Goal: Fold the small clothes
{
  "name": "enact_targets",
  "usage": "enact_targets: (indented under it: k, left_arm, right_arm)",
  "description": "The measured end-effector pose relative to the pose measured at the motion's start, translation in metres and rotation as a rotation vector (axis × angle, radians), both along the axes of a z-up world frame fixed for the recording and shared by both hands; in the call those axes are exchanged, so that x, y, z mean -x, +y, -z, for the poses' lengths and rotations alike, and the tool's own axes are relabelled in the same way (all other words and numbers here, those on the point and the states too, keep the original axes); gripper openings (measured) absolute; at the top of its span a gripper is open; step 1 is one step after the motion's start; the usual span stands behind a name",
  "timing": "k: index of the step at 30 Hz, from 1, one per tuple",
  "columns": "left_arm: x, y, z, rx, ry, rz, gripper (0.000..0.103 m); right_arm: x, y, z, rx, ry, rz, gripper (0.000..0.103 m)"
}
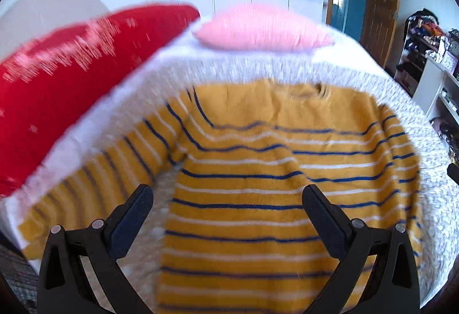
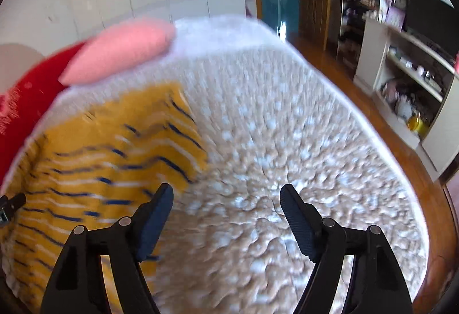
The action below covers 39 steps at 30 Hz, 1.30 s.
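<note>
Ahead of both grippers, a mustard sweater [image 1: 258,170] with blue and white stripes lies spread flat on a bumpy white bedspread [image 2: 287,141].

From the left wrist view, the left gripper [image 1: 228,196] hangs above the sweater with its fingers wide apart and nothing between them; the sweater's body shows between and beyond the fingertips, one sleeve stretches out past the left finger, the other sleeve lies folded in along the body beyond the right finger, and the neckline lies at the far end. A pink pillow [image 1: 264,29] sits beyond the collar, a red pillow [image 1: 71,78] farther left. From the right wrist view, the right gripper [image 2: 226,196] has its fingers apart and empty over bare bedspread, with the sweater's edge behind its left finger. Both views are motion-blurred.
</note>
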<state>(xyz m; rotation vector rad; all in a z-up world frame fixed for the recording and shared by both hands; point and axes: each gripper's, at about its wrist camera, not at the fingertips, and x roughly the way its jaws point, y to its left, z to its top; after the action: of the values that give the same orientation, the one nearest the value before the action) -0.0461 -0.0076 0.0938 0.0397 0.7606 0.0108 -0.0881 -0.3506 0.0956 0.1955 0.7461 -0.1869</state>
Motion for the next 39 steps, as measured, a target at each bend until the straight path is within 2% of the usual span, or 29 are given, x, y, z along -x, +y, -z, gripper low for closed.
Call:
enact_targets:
  k: [2,5,10,15,20,34,36,39]
  left_arm:
    - [0.018,-0.001,-0.014,-0.002,-0.036,-0.001,0.103]
    - [0.045,-0.004,-0.030,0.008,-0.072,0.009,0.103]
    - [0.087,-0.008,-0.051,0.010,-0.126,0.031,0.103]
    - [0.108,-0.010,-0.061,-0.002,-0.146,0.041,0.103]
    - [0.111,-0.017,-0.061,-0.038,-0.149,0.043,0.103]
    - [0.098,-0.008,-0.040,-0.009,-0.069,0.025,0.103]
    - [0.096,0.002,-0.037,0.003,-0.060,-0.001,0.103]
    - [0.090,0.018,-0.031,0.037,-0.034,-0.037,0.103]
  right_arm:
    - [0.019,0.014,-0.014,-0.034,-0.059,-0.032,0.081]
    - [0.035,0.036,-0.021,-0.045,-0.088,-0.057,0.081]
    - [0.061,0.062,-0.024,-0.083,-0.097,-0.103,0.081]
    - [0.078,0.076,-0.031,-0.089,-0.099,-0.135,0.081]
    - [0.078,0.077,-0.034,-0.072,-0.108,-0.139,0.082]
    - [0.072,0.079,-0.013,-0.098,-0.049,-0.182,0.082]
    - [0.072,0.072,-0.006,-0.110,-0.033,-0.186,0.081]
    - [0.073,0.059,0.006,-0.119,0.002,-0.176,0.071]
